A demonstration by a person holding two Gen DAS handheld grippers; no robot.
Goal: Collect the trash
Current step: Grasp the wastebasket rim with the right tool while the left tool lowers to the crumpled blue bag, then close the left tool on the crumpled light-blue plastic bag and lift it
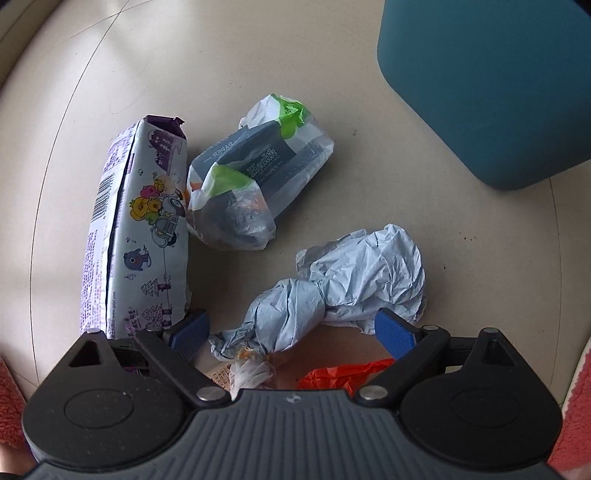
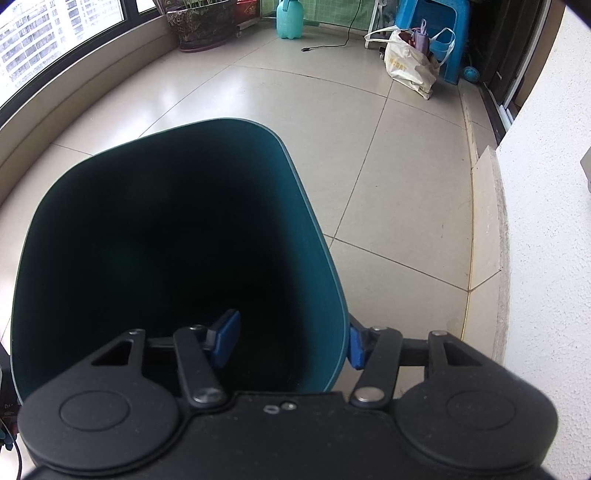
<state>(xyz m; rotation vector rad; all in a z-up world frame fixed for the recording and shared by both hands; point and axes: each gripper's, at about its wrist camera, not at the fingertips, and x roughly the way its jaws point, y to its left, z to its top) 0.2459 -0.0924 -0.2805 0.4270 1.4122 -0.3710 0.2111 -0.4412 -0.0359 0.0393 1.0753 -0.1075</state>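
The left gripper [image 1: 291, 334] hangs wide over the crumpled grey bag [image 1: 332, 291], pads clear of it. An orange scrap [image 1: 343, 373] and a cardboard piece are half hidden behind its body. Beyond lie 1 purple carton [image 1: 136, 236] and 1 clear bag [image 1: 255, 173] holding dark packets. The right gripper [image 2: 291, 341] straddles the teal bin [image 2: 177, 251] wall; whether its pads press, I cannot tell. The bin's depths are too dark to read.

**Enclosed home balcony, tiled**

I note beige floor tiles [image 2: 399, 192], a curved window [image 2: 55, 40] facing apartment blocks, a potted plant [image 2: 201, 22], a teal spray bottle [image 2: 290, 18], a blue plastic stool [image 2: 432, 22], a full shopping bag [image 2: 410, 66], and a teal waste bin [image 2: 177, 251].
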